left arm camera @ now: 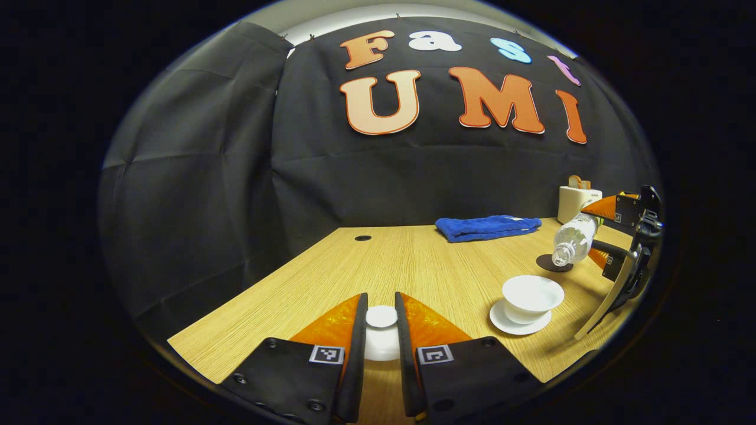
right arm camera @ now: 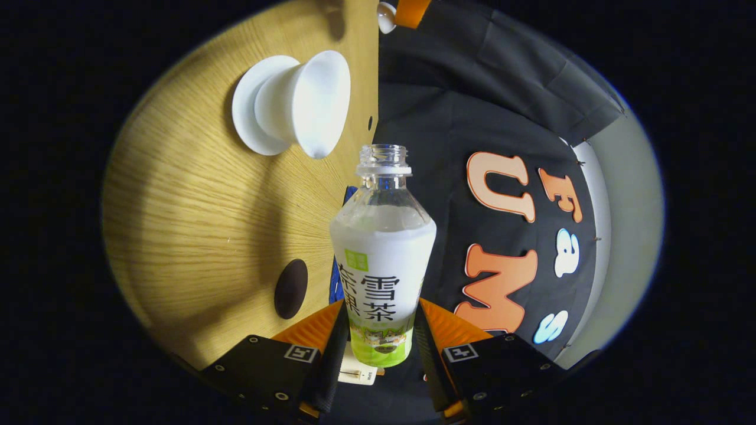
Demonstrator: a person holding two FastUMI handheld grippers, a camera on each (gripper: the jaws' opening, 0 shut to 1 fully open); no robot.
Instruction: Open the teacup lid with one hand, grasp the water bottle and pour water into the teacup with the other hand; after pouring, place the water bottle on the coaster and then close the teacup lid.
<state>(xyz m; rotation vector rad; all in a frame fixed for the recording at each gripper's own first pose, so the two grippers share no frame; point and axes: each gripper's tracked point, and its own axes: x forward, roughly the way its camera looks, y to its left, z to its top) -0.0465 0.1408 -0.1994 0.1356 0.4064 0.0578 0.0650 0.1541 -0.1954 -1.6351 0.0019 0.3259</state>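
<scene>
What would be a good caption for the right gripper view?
Right gripper tips an uncapped clear plastic water bottle sideways toward the open white teacup.

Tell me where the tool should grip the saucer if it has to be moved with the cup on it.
Likely the saucer's exposed rim, on the side facing the left tool, coming in low along the table. The teacup fills the middle and flares wide above, so a top-down approach looks blocked. The rim is thin and flat; expect a shallow pinch.

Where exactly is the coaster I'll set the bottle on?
On the wooden table, look past the open white teacup on its saucer, toward the blue towel. The coaster is the small dark flat disc lying under the tilted bottle, the only dark round thing there.
</scene>
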